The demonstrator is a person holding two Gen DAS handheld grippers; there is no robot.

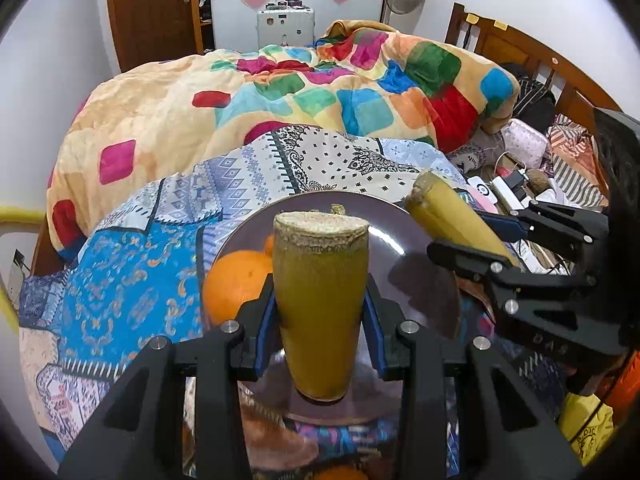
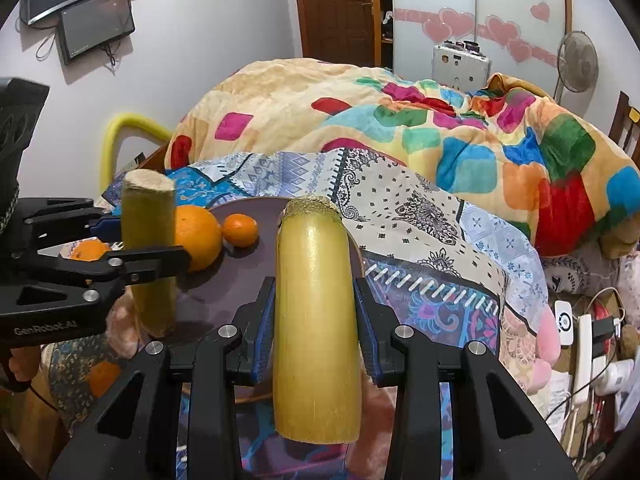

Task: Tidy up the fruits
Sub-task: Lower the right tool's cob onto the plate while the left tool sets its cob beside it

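While my left gripper is clamped on a greenish sugarcane piece, its blue pads pressing both sides, I hold that piece upright over the dark plate. My right gripper is closed on a second, paler yellow sugarcane piece, also held upright between the pads, at the plate's right edge. From the right wrist view, the left gripper shows at the left with its cane standing above the plate's near-left part. On the plate lie a large orange and, just beside it, a small mandarin. Another orange sits behind the left gripper's fingers; whether it is on the plate I cannot tell. The plate rests on a patterned blue bedcover, with a colourful blanket bunched behind.
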